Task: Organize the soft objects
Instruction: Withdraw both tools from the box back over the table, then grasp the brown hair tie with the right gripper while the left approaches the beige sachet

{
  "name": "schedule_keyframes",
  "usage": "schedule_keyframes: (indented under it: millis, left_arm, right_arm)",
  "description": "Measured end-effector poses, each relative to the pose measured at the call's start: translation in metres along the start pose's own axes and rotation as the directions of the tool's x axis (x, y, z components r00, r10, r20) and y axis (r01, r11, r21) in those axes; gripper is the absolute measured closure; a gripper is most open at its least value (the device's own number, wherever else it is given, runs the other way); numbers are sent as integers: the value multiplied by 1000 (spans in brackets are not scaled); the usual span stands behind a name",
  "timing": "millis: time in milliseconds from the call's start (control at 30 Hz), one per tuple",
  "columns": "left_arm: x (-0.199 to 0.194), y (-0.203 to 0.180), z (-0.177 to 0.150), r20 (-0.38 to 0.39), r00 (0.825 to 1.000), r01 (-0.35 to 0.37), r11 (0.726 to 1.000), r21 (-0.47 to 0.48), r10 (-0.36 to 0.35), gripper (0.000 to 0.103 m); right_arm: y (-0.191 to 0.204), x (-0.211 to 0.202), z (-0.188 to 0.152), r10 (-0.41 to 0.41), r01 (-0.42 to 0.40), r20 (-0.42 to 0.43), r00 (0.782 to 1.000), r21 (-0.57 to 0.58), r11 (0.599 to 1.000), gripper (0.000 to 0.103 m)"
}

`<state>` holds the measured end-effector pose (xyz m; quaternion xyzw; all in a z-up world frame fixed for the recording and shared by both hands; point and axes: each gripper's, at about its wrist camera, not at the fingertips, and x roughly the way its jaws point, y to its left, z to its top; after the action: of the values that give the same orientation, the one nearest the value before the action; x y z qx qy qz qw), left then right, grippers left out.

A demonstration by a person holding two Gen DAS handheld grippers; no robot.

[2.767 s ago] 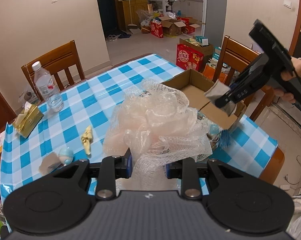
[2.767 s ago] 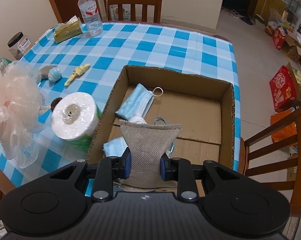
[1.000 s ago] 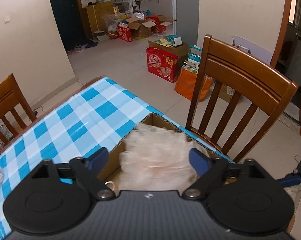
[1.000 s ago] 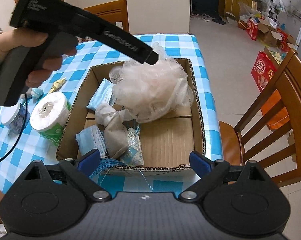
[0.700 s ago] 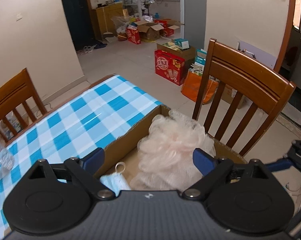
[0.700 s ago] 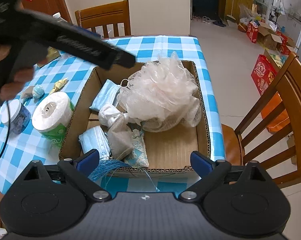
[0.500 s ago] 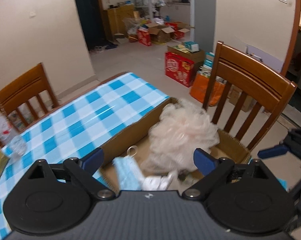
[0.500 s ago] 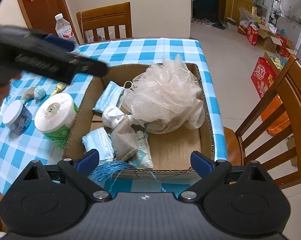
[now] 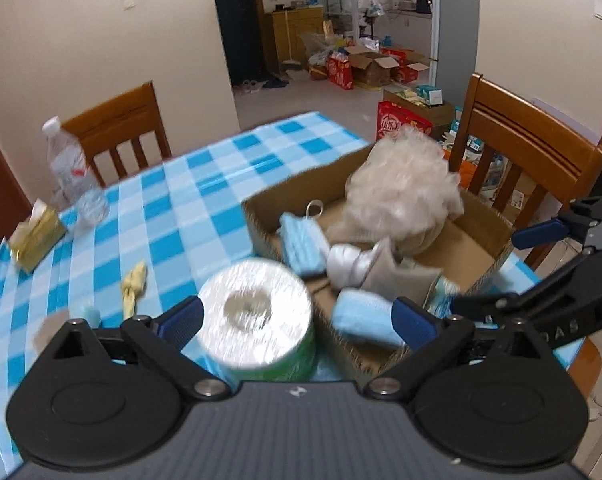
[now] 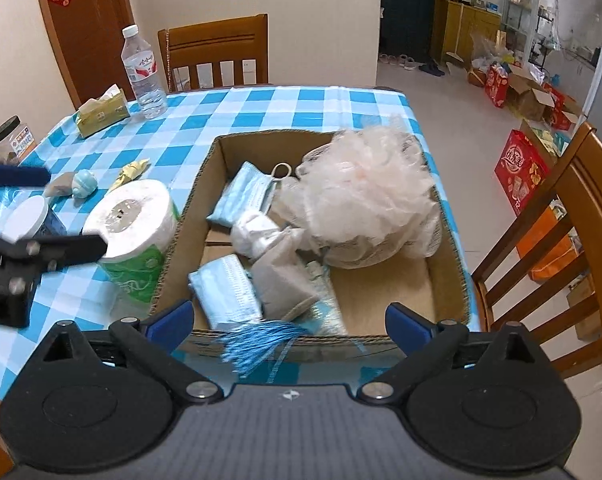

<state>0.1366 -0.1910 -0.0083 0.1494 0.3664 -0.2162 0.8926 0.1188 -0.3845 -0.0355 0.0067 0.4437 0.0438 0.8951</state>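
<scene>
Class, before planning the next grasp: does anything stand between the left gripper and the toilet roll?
Nothing visible: the toilet roll stands upright beside the box, right before the left gripper, whose jaws are opening.

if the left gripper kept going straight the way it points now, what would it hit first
Most likely the toilet roll. It stands on the table just outside the box, framed between the left gripper's opening jaws, which hold nothing. Depth is hard to judge in this blurred view.

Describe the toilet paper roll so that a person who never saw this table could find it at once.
Start at the open cardboard box on the blue checked tablecloth. Just outside its left wall stands the toilet paper roll, upright. It is the only white cylinder with a green wrapper around its lower part.
</scene>
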Motion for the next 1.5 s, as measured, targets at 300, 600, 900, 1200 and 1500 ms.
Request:
schedule_keyframes:
  millis: [300,600,900,1200,1500]
  left_arm:
    - [-12,36,-40,9,1000,-16,998,57,15,3]
    - [-21,79,-67,-27,999,44,995,93,-42,3]
    - [-34,126,-94,-42,997,65,991,119,-60,3]
    - [-35,175,-117,-81,997,19,999,44,-15,3]
    - [-36,210,-124,-128,985,-119,992,-31,114,3]
  right_arm:
    - [48,2,-7,-49,49,-10,999,55,997,0]
    - [107,5,-8,-70,72,-31,997,64,995,0]
    - [171,13,-6,-83,84,-61,995,24,996,0]
    - [221,28,-1,-39,30,-102,994,-79,996,0]
    - [257,56,6,138,-161,-131,982,-183,970,0]
